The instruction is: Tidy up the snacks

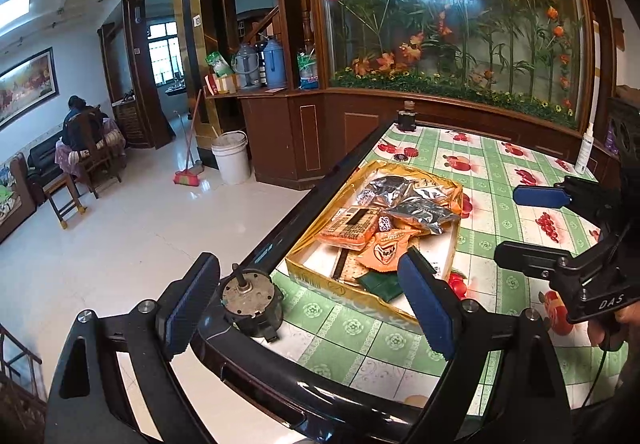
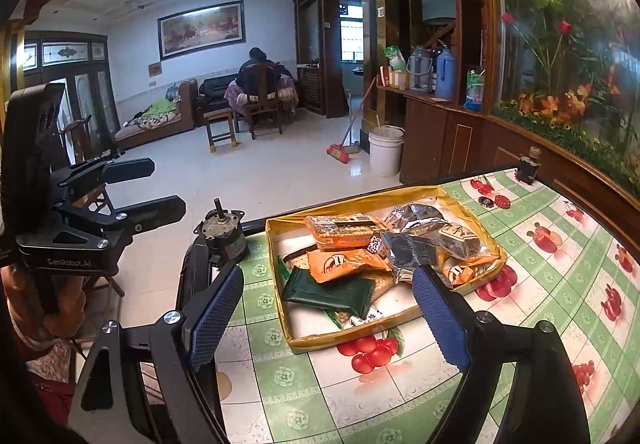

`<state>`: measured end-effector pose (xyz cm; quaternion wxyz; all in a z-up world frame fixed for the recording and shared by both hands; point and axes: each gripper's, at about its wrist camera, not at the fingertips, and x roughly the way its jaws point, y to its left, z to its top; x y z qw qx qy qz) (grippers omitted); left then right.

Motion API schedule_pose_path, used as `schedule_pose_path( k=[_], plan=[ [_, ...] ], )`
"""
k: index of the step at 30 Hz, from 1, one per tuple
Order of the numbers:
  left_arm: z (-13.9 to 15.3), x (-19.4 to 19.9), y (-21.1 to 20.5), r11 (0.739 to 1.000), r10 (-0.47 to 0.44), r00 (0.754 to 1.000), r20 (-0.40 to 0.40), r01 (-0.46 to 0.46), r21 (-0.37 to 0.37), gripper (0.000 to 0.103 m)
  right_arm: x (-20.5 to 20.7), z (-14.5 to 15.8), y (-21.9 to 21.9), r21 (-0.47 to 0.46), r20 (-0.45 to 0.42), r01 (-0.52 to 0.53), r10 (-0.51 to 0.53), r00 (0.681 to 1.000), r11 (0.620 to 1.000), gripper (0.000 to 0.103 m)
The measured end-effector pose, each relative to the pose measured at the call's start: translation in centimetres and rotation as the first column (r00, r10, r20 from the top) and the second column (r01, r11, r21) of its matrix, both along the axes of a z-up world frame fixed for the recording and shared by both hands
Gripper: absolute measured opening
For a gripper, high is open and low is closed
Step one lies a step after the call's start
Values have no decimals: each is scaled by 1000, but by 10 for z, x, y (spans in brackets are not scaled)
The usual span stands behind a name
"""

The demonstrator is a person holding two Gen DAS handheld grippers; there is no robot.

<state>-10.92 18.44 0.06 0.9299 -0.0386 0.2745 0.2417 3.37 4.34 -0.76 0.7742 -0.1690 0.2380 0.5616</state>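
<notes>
Both my grippers, left [image 1: 312, 308] and right [image 2: 328, 308], hover empty with jaws apart, near the gold tray [image 2: 280, 308]; snack packets [image 2: 344, 264] piled inside it on the table [image 2: 400, 396]

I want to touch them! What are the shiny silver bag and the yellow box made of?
The silver bag looks like crinkly foil plastic: it glints and creases. The yellow box seems to be glossy cardboard, with thin folded walls; I can't be sure.
</notes>
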Motion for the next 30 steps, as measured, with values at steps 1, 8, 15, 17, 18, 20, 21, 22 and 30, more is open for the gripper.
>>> schedule_pose_path(
  k=[1, 8, 15, 17, 18, 20, 21, 22, 30],
  plan=[
    [0, -1, -1, 1000, -3, 1000, 2, 3, -3, 91, -1, -1, 1, -1, 0, -5, 5, 1000, 1000, 88],
    [1, -6, -6, 1000, -25, 1000, 12, 25, 1, 91, -5, 1, 4, -6, 8, -23, 23, 1000, 1000, 88],
    [1, -9, -9, 999, -36, 999, 20, 36, -7, 92, -7, 3, 4, -6, 18, -26, 26, 999, 1000, 88],
    [2, -10, -9, 999, -40, 999, 24, 41, -12, 92, -6, 3, 4, -8, 18, -26, 26, 1000, 1000, 88],
    [2, -11, -10, 999, -41, 999, 24, 42, -13, 92, -6, 3, 4, -8, 18, -25, 25, 1000, 1000, 88],
    [2, -11, -9, 999, -45, 999, 23, 46, -18, 92, -7, 3, 4, -9, 19, -25, 25, 1000, 1000, 88],
    [2, -11, -9, 999, -47, 999, 22, 47, -21, 92, -7, 4, 3, -9, 20, -26, 26, 999, 1000, 88],
    [2, -11, -9, 999, -47, 999, 24, 48, -22, 92, -6, 3, 4, -8, 20, -25, 26, 999, 1000, 88],
    [2, -12, -9, 998, -50, 998, 27, 51, -28, 92, -6, 4, 3, -19, 33, -26, 26, 999, 999, 88]
  ],
)
